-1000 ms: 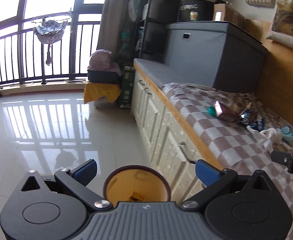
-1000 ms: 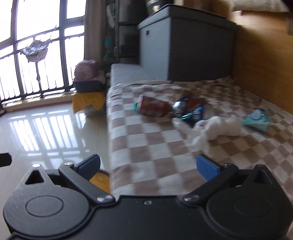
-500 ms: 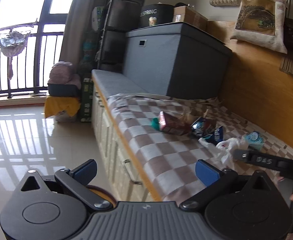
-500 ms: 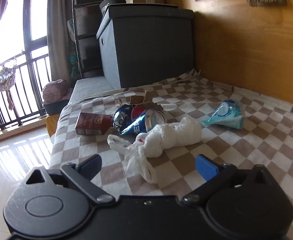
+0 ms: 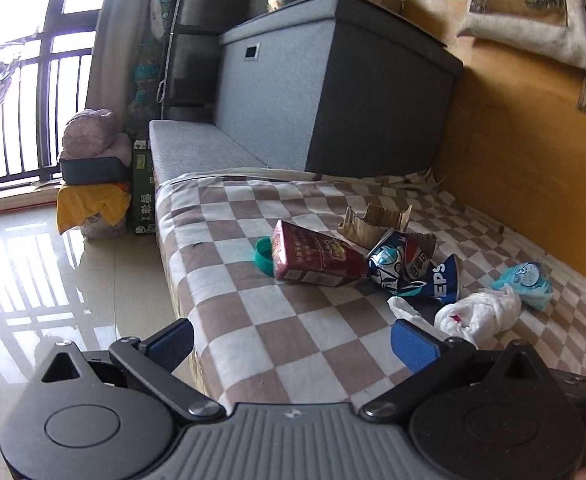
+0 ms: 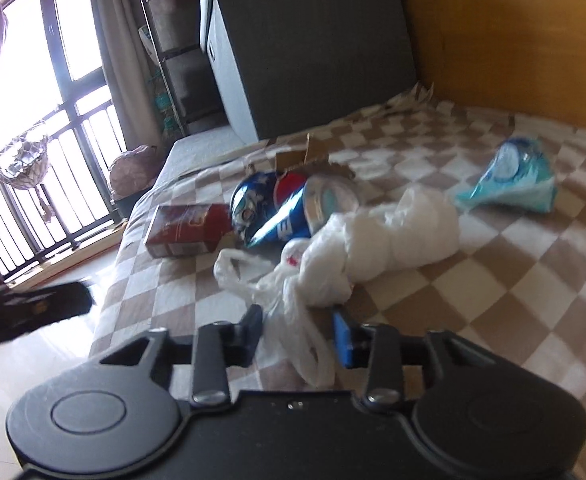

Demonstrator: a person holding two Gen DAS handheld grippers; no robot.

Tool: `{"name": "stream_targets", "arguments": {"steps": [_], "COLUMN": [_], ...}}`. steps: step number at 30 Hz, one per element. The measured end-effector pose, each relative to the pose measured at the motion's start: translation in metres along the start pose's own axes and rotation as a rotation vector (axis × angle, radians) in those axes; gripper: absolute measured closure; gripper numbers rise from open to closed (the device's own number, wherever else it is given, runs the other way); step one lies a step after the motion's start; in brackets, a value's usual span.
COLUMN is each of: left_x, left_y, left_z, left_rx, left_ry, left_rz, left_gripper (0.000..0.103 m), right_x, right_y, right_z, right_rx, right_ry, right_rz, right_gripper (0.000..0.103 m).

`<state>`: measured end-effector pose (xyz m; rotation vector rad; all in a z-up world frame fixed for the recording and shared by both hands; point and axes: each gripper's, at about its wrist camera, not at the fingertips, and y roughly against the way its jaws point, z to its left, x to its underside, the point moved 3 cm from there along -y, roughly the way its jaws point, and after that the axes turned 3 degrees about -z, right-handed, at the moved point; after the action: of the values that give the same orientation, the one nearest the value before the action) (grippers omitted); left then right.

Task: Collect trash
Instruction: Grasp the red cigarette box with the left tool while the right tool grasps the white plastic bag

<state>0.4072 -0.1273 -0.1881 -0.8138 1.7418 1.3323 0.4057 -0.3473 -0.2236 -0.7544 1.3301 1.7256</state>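
Two wrist cameras, both looking forward and slightly down over the checkered bed cover.

The left wrist view sits farther back, near the bed edge, with floor at the left of the frame and the trash at centre right. The right wrist view is closer and tilted, with the white plastic bag just ahead at centre. Both views share the red carton, the blue cans, the bag and the grey storage box behind.

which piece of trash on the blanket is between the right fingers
The white plastic bag. Its trailing end lies between the closing right fingers, while the cans, red carton and teal wrapper lie farther off, untouched.
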Motion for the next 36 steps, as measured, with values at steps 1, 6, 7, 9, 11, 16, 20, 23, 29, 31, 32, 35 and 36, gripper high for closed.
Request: {"name": "stream_targets", "arguments": {"steps": [1,6,7,9,11,16,20,23,29,31,32,35,36], "left_x": [-0.002,-0.014,-0.017,-0.022,-0.027,-0.032,-0.032,-0.033,-0.035,-0.036,-0.037,-0.037,-0.037], "left_y": [-0.007,-0.041,-0.048,-0.060,-0.070,-0.097,-0.115,-0.123,-0.139,-0.142,-0.144,-0.149,-0.150], "left_z": [-0.002,-0.011,-0.014,-0.020,-0.029,-0.045,-0.054,-0.058,-0.060,-0.059,-0.059,-0.058,-0.057], "left_rx": [-0.005,-0.037,-0.044,-0.073,-0.107,-0.172,-0.201,-0.210,-0.238,-0.245,-0.251,-0.266,-0.265], "left_ry": [-0.007,-0.006,-0.016,-0.056,-0.109,-0.216,-0.252,-0.255,-0.267,-0.260,-0.263,-0.272,-0.268], "left_rz": [0.003,0.022,0.028,0.034,0.032,0.068,0.091,0.094,0.107,0.106,0.108,0.113,0.115], "left_gripper": [0.000,0.000,0.000,0.000,0.000,0.000,0.000,0.000,0.000,0.000,0.000,0.000,0.000], "right_x": [0.000,0.002,0.001,0.001,-0.001,-0.008,-0.010,-0.004,-0.008,-0.013,-0.016,-0.012,-0.006], "right_y": [0.001,0.009,0.013,0.022,0.032,0.054,0.073,0.083,0.093,0.093,0.093,0.083,0.075], "right_z": [-0.002,-0.005,-0.006,-0.006,-0.011,-0.037,-0.053,-0.062,-0.082,-0.093,-0.098,-0.115,-0.120], "right_rx": [-0.011,-0.054,-0.056,-0.045,-0.026,0.013,0.017,0.032,0.071,0.117,0.155,0.214,0.222], "right_ry": [-0.007,0.012,0.024,0.076,0.105,0.091,0.135,0.199,0.091,-0.024,-0.104,-0.416,-0.490], "right_rz": [0.000,0.020,0.019,0.010,-0.003,-0.018,0.003,0.064,0.001,-0.048,-0.077,-0.148,-0.131], "right_gripper": [0.078,0.091,0.091,0.091,0.091,0.091,0.090,0.072,0.026,0.021,0.020,0.012,0.013]}}
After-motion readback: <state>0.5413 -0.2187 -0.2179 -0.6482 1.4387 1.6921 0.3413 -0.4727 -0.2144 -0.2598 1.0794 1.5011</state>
